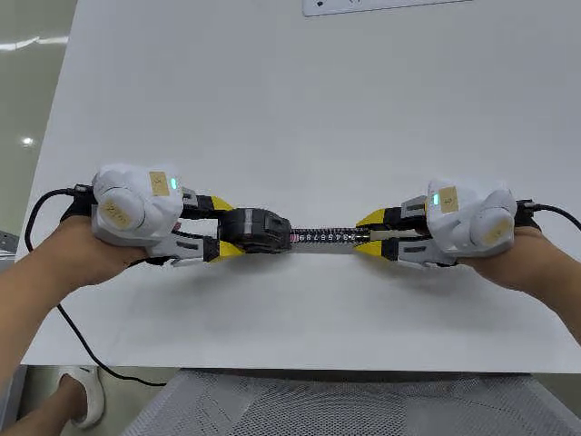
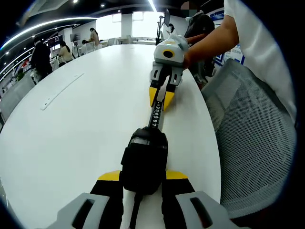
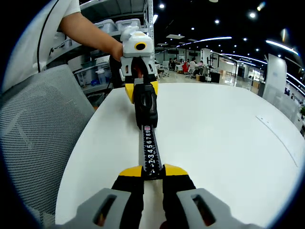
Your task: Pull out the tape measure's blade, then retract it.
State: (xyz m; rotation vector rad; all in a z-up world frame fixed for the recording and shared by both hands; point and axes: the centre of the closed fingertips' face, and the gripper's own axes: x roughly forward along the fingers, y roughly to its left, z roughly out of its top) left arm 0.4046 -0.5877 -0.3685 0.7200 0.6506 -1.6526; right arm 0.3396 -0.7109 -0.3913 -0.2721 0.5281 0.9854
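**Blade part-way out, both claws pinching**

We are working over a broad white counter (image 1: 300, 109), smooth and matte, with a grey mesh chair (image 1: 363, 404) sitting at its near edge. The tape measure (image 1: 272, 233) is lying low along the near part of the counter, running left to right between our hands. We cannot tell whether it is touching the surface.

Its case (image 2: 144, 160) is black and blocky with rounded corners, and looks like rubbery moulded plastic. The left claw (image 1: 221, 227) is pinching it across the flanks, with a yellow tip pressed to either side. We are judging the case compact and fairly dense. The grippy shell should resist slipping, and the flat flanks are the place to take hold.

The blade (image 3: 149, 148) is showing as a short dark ribbon with pale numerals. It is stretching straight from the case mouth to the right claw (image 1: 370, 234), which is pressed together on the free end. We cannot tell whether the end hook is sitting inside the tips.

We are expecting the blade to handle like thin spring steel: light, stiff along its length, slick on the faces, and liable to kink if twisted. It is probably pulling back toward the case. The hold at the tip needs to be firm, and the return calls for a slow, guided feed, not a snap.
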